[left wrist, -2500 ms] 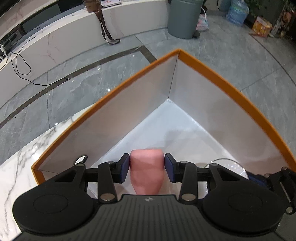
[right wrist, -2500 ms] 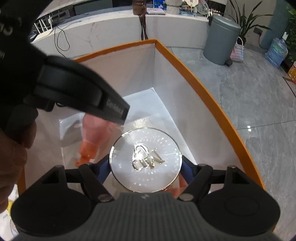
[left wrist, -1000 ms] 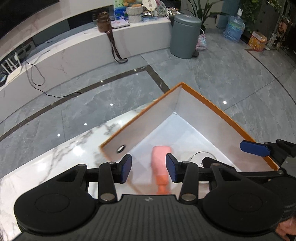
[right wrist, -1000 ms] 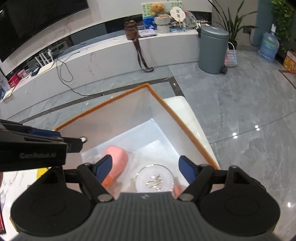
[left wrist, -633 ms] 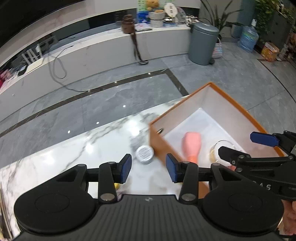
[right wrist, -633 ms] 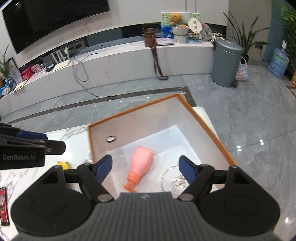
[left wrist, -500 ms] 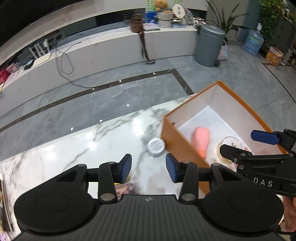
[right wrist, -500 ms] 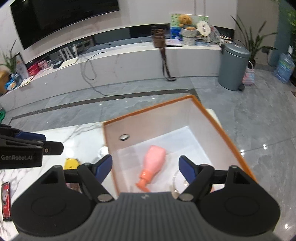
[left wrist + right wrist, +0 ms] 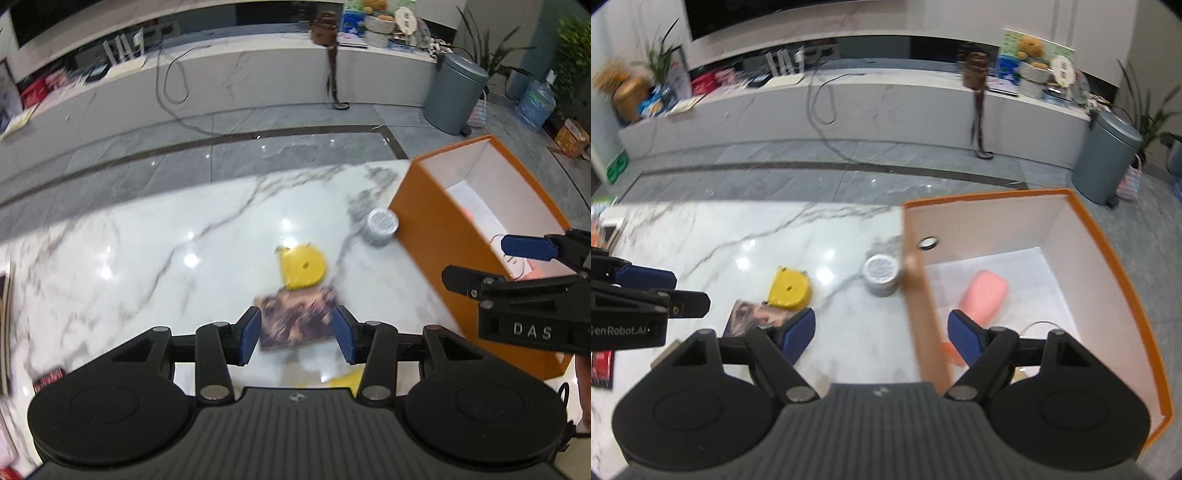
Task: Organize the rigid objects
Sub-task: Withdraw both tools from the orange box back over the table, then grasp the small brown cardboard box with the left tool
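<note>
My left gripper (image 9: 297, 334) hovers over the marble table (image 9: 147, 240), its jaws opening with nothing held. A brown patterned card (image 9: 297, 319) lies flat below them, and a yellow flat-sided disc (image 9: 303, 267) lies just beyond it. A small silver tin (image 9: 881, 275) stands against the outer wall of the orange box (image 9: 1108, 258). Inside the box lie a pink bottle (image 9: 984, 295) and a clear glass dish (image 9: 1043, 328). My right gripper (image 9: 881, 332) is open and empty above the box's left wall.
A red packet (image 9: 600, 363) lies near the table's left side. Beyond the table's far edge are grey floor tiles, a long white bench (image 9: 849, 107) with cables, and a grey bin (image 9: 1108, 162).
Both grippers drew back out of the box and swung left over the table. The pink bottle and glass dish stayed in the box. The left jaws have widened slightly.
</note>
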